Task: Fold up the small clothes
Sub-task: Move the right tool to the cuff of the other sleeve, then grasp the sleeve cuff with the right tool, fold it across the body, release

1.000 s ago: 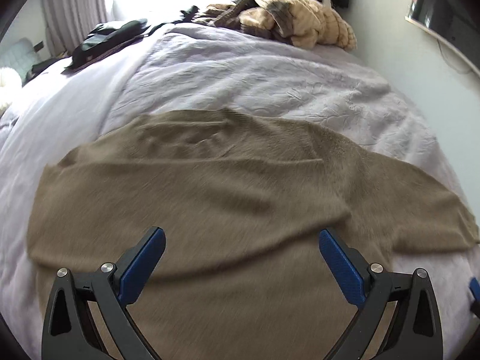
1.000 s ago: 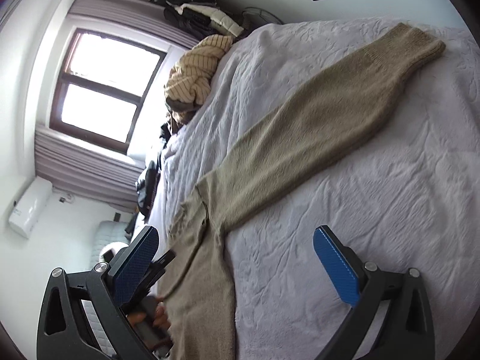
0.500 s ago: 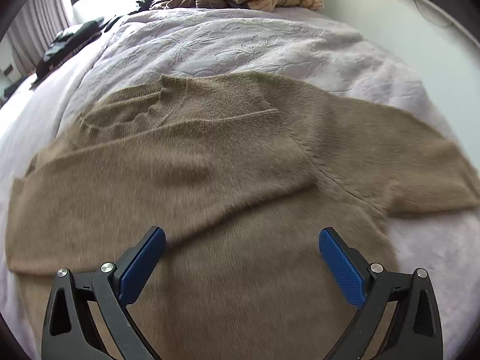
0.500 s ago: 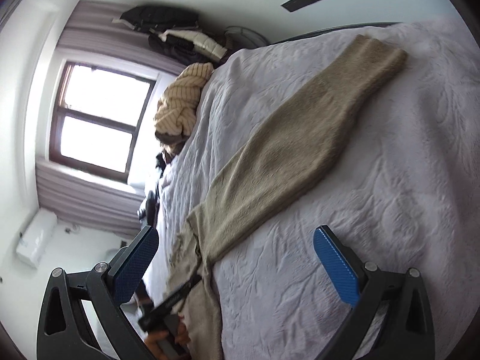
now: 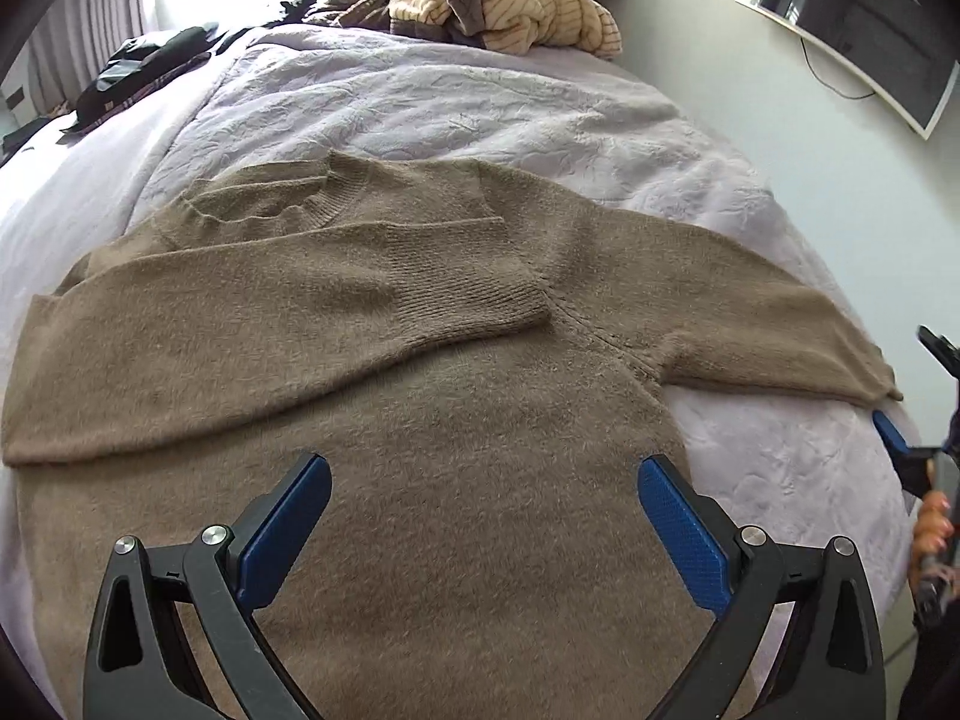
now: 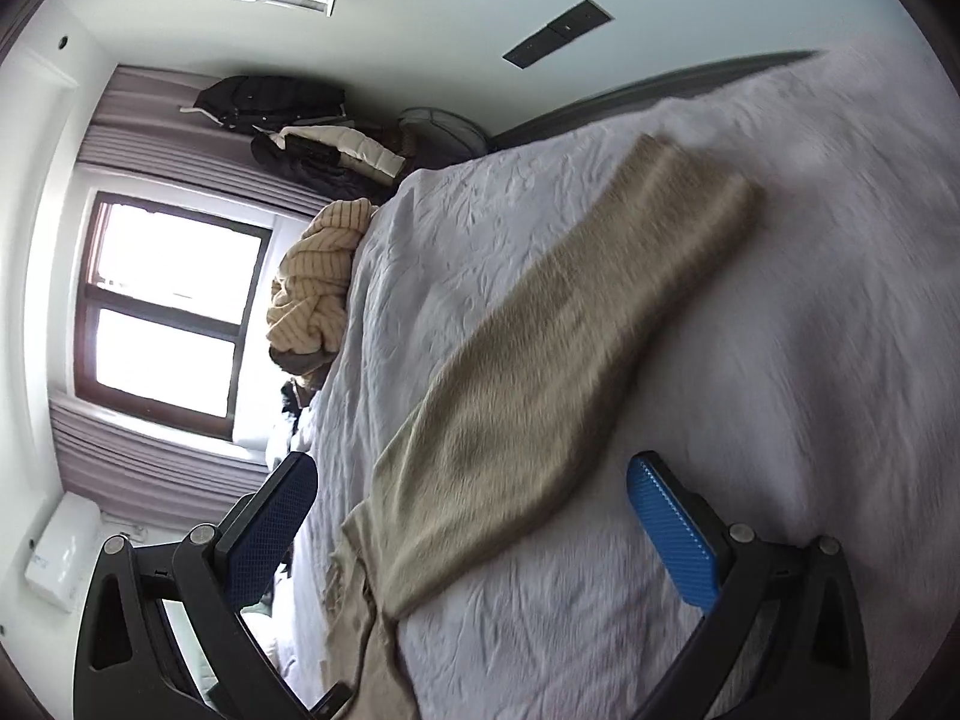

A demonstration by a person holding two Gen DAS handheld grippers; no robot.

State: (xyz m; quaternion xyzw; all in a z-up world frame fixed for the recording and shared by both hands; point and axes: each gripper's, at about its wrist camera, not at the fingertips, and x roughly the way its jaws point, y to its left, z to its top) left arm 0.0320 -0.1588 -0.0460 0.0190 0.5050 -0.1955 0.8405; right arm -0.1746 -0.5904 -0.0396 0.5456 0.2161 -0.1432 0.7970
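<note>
A brown knitted sweater point(image 5: 468, 420) lies flat on a bed with a pale lilac quilt point(image 5: 480, 102). Its body spreads toward the camera, collar point(image 5: 282, 204) away from it. One sleeve point(image 5: 288, 312) is folded across the chest, its ribbed cuff lying near the far shoulder seam. The other sleeve point(image 5: 750, 324) stretches straight out to the side over the quilt.

The left gripper point(image 5: 480, 534) hangs over the lower part of the sweater with its blue-padded jaws spread wide and nothing between them. Whether the pads touch the knit is hard to tell from this angle.

The right gripper point(image 6: 474, 528) is also wide open and empty, pointed along the outstretched sleeve point(image 6: 558, 372), which runs up and away from between its jaws to the cuff. This view is smeared by motion, so the far end of the sleeve is soft. In the left view, part of the right gripper and the fingers point(image 5: 933, 522) of the hand holding it show at the bed's edge.

A heap of striped cream clothing point(image 5: 516, 12) sits at the head of the bed, and dark clothes point(image 5: 144, 60) lie near the window point(image 6: 162, 306). A screen point(image 5: 852, 24) is mounted on the wall.
</note>
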